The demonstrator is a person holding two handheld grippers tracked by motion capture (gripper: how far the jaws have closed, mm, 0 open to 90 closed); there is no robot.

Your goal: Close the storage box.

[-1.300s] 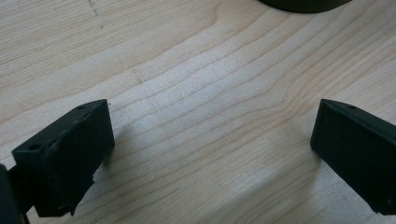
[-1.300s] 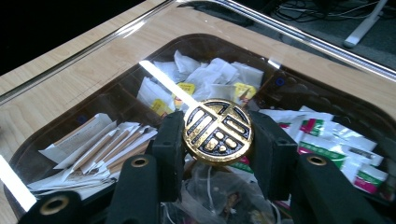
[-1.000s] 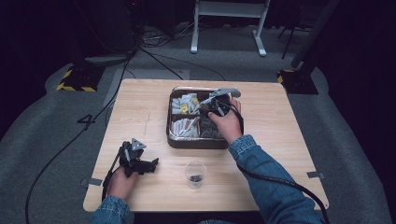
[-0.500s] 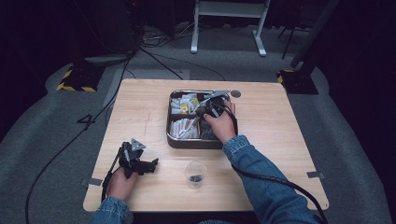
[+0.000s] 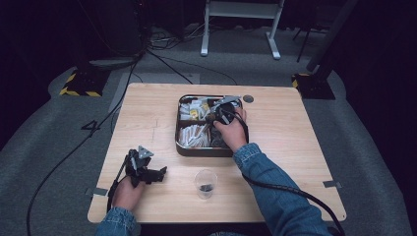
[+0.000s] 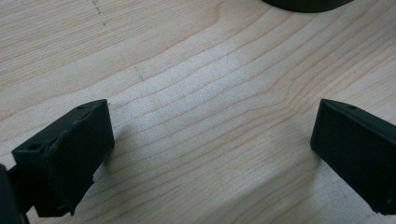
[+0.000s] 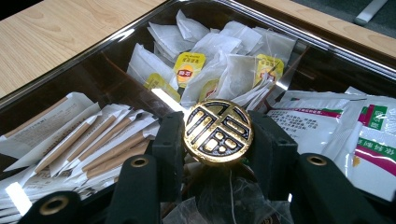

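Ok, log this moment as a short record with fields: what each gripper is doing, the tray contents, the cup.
right gripper: over the tray, fingers shut on a round gold-and-black disc
left gripper: open, nothing between its fingers, low over the bare table
tray: dark, with compartments
tray contents: tea bags with yellow tags, paper stick packets, printed sachets
cup: clear, on the table in front of the tray, something small and dark inside
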